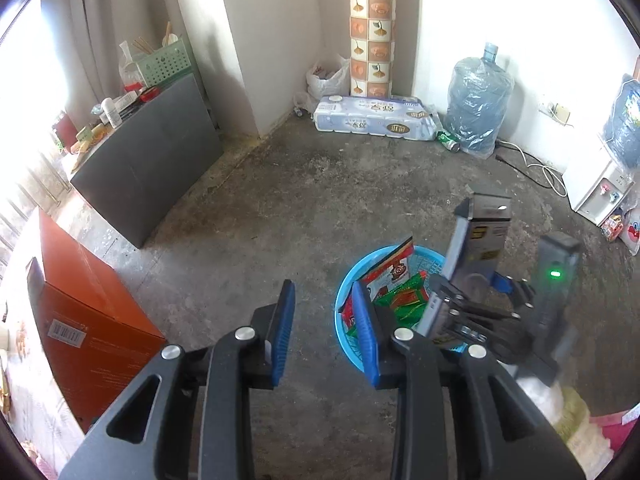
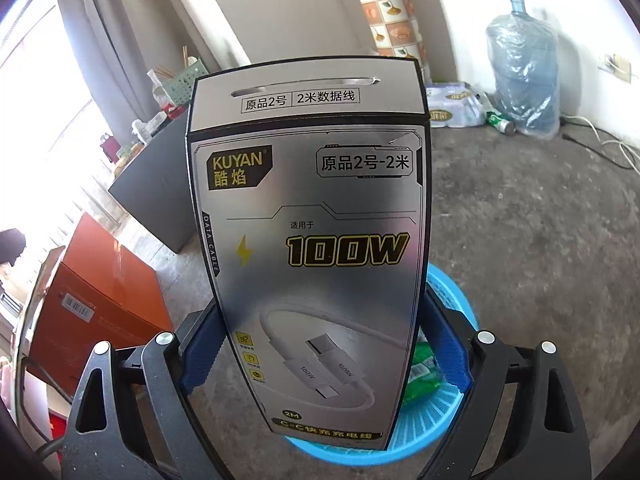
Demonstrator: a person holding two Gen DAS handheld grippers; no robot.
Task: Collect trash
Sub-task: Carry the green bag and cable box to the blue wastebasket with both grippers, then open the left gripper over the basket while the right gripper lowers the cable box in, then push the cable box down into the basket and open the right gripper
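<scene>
My right claw (image 2: 324, 356) held the silver cable box (image 2: 312, 248) upright between its blue pads, spread wide around the box's lower sides, right over the blue basket (image 2: 452, 292). I thought the box was light, stiff cardboard with a shiny, slippery skin, so the flat sides low down were the best place to hold it. My left claw (image 1: 324, 328) was partly spread with nothing in it. Its camera showed me the snack wrappers (image 1: 394, 284) already in the basket; the right camera had them mostly hidden behind the box.
</scene>
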